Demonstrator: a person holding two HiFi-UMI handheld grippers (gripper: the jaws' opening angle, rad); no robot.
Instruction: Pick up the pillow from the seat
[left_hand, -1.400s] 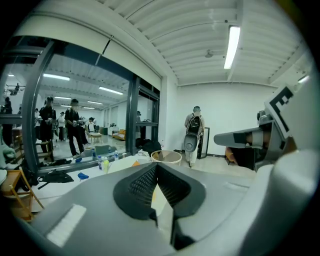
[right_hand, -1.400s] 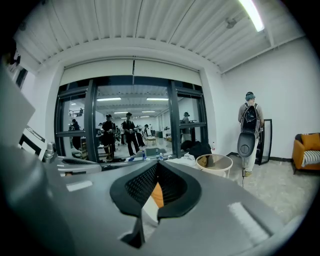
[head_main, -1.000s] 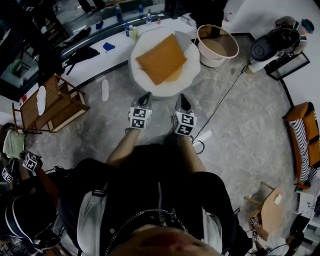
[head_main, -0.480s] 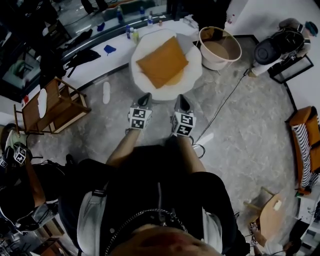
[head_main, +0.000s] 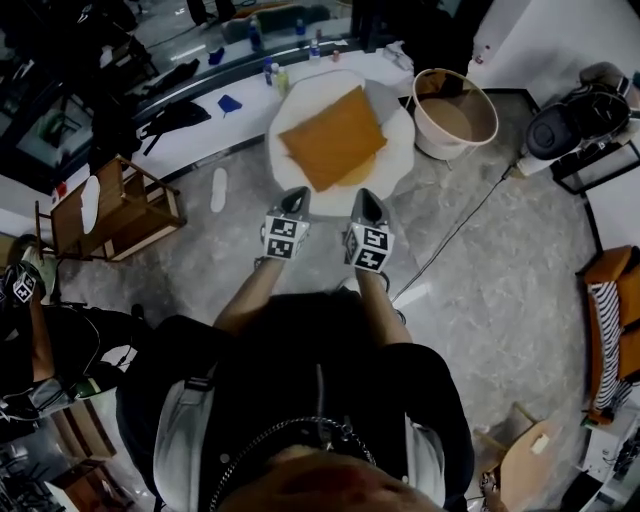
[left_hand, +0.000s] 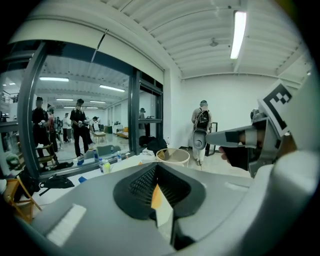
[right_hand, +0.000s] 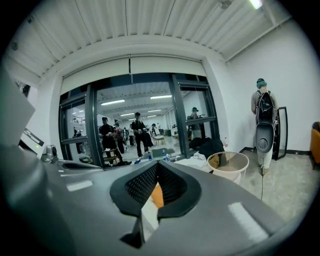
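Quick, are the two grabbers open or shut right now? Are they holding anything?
Left gripper: shut, holding nothing.
Right gripper: shut, holding nothing.

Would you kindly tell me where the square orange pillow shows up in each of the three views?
Head view: square orange pillow, upper centre, on the round white seat.
Left gripper view: its orange sliver, low centre, beyond the jaws.
Right gripper view: the same, low centre.
Shared landmark: round white tub, right of the pillow.
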